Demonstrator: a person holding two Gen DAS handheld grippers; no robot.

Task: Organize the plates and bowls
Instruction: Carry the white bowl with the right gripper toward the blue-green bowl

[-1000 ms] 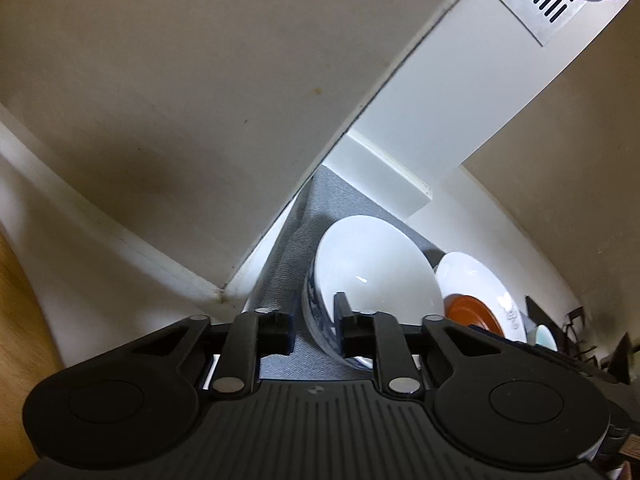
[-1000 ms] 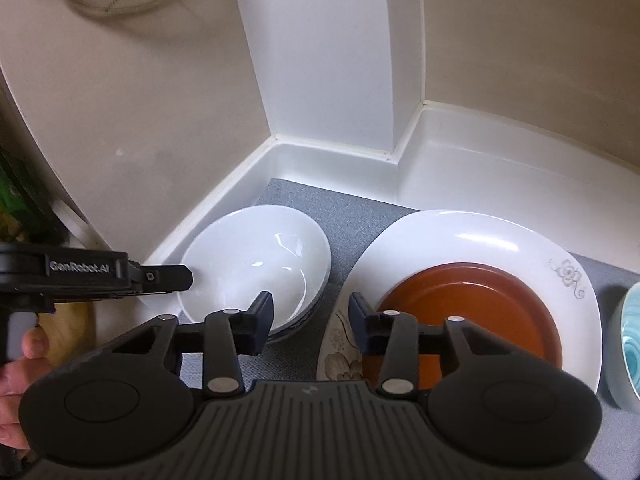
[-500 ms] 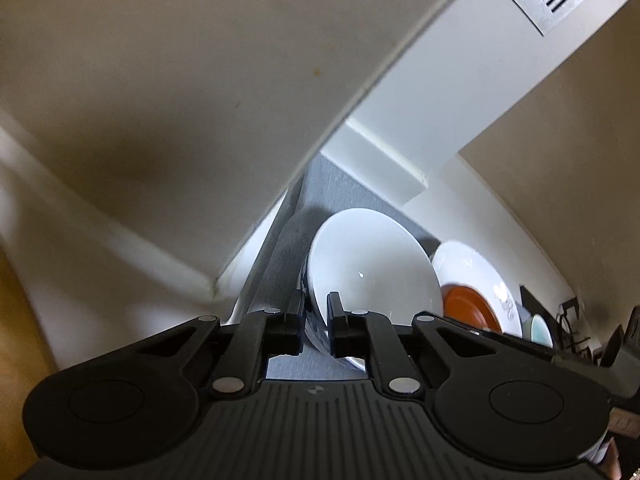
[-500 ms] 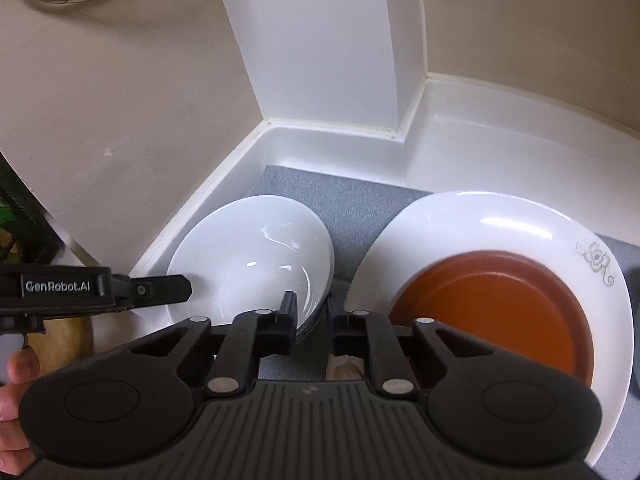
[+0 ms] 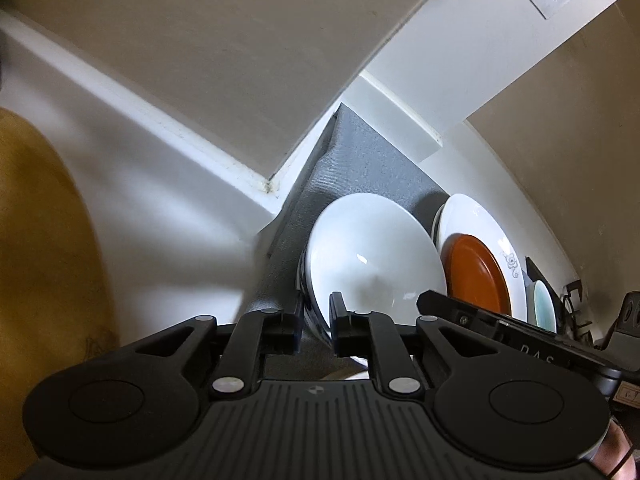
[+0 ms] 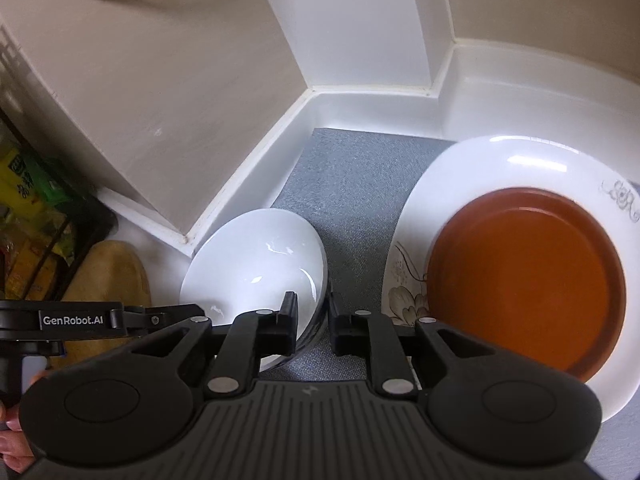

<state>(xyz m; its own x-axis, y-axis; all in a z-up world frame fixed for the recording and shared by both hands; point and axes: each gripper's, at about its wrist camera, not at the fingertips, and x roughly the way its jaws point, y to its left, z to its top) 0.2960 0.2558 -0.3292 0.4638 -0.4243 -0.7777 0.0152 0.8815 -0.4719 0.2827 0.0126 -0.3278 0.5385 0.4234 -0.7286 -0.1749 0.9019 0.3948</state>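
A white bowl (image 5: 372, 252) with a blue-patterned outside sits on a grey mat (image 5: 356, 160) in a white corner. My left gripper (image 5: 314, 322) is shut on the bowl's near rim, one finger inside and one outside. In the right wrist view my right gripper (image 6: 312, 320) is shut on the same bowl's (image 6: 256, 264) right rim. A brown plate (image 6: 524, 276) lies on a large white flower-printed plate (image 6: 516, 164) to the right. The left gripper body (image 6: 80, 320) shows at the left of that view.
White raised ledges (image 6: 360, 96) and beige walls (image 6: 152, 72) close in the corner. A wooden board (image 6: 108, 272) and a black rack (image 6: 40, 208) with packets are at the left. A pale teal dish (image 5: 544, 304) stands beyond the plates.
Both grippers have closed from open onto the white bowl's rim. The bowl has drawn back from the corner toward the cameras, and more of the grey mat now shows behind it.
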